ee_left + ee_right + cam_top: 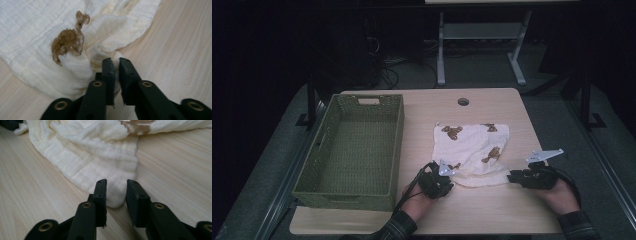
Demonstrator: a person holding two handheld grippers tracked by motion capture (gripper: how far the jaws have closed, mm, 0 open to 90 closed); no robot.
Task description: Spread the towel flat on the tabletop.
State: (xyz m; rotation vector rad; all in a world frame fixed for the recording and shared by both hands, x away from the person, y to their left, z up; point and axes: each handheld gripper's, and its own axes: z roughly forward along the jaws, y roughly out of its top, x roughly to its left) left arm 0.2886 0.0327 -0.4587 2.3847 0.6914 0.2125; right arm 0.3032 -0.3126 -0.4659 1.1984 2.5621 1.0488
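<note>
cloth point(473, 152): cream muslin w/ brown bear prints, lying rumpled on the table point(492, 210), right of centre; near edge bunched toward us.
left gripper point(115, 60): at the cloth's near-left corner; jaws nearly together w/ a wad of fabric pinched between the pads, so we judge it gripped.
right gripper point(116, 182): at the near-right corner; jaws apart, corner sits between them, pads not yet pressing, so nothing held yet.
step in hand: we read it as taking both near corners, prob. to fold or lift the cloth.
how to do it well: we'd slide the right jaws a bit deeper over the corner before closing, catch both layers of the hem, keep tips low on the wood so fabric doesn't slip out. Left should hold firm, no tugging till right has bitten, else the corner drags away. Then lift both evenly.
basket point(352, 150): green woven, empty, left of the cloth, well apart; likely where the cloth goes, we can't tell.
surface: pale wood-grain top, smooth, round cable hole at the far edge; cloth should slide easily.
room: dark, grey carpet, a desk frame and cables beyond the table.
</note>
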